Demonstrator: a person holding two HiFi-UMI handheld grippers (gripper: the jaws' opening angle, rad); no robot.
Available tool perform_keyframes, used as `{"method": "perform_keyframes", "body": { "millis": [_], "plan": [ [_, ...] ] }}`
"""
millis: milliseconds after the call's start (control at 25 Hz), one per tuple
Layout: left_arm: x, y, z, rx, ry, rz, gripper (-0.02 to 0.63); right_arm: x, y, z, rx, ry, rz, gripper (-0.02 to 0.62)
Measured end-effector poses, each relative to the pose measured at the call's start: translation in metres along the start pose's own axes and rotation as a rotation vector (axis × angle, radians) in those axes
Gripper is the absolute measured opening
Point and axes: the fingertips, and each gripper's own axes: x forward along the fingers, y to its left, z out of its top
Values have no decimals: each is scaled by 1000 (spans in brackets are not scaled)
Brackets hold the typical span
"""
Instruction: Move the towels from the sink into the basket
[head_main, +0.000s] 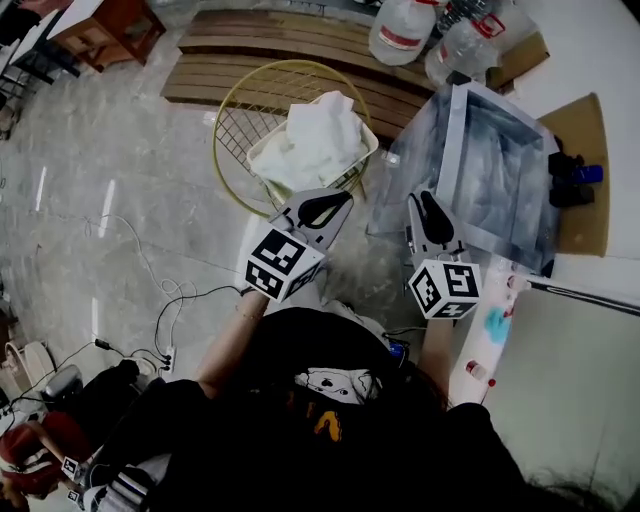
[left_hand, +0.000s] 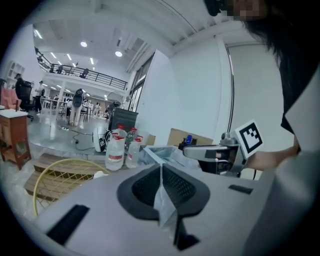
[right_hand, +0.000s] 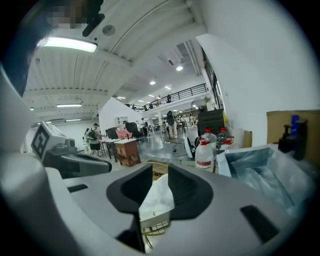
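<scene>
White towels (head_main: 318, 140) lie heaped in the round yellow wire basket (head_main: 232, 120) on the floor. To its right stands the metal sink (head_main: 455, 150), lined with crinkled clear plastic. My left gripper (head_main: 335, 200) hangs over the basket's near rim, shut, with nothing held. My right gripper (head_main: 420, 200) hovers by the sink's near left corner, its jaws a narrow gap apart and nothing between them. In the right gripper view the towels (right_hand: 156, 200) and the basket (right_hand: 155, 227) show through that gap of my right gripper (right_hand: 156, 172). The left gripper (left_hand: 161, 172) points at the sink (left_hand: 160, 152).
Large water bottles (head_main: 405, 30) stand on a wooden pallet (head_main: 270, 50) behind the basket. Cardboard (head_main: 585, 130) with a small black and blue item (head_main: 570, 178) lies right of the sink. Cables and a power strip (head_main: 160, 355) trail over the floor at left.
</scene>
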Motion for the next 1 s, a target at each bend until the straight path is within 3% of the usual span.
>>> {"method": "perform_keyframes", "body": {
  "millis": [560, 1000],
  "plan": [
    [-5, -168, -18, 57, -10, -65, 18, -183, -42, -26, -7, -84, -130, 14],
    [-13, -233, -40, 108, 20, -131, 18, -267, -72, -46, -60, -89, -271, 8]
  ]
}}
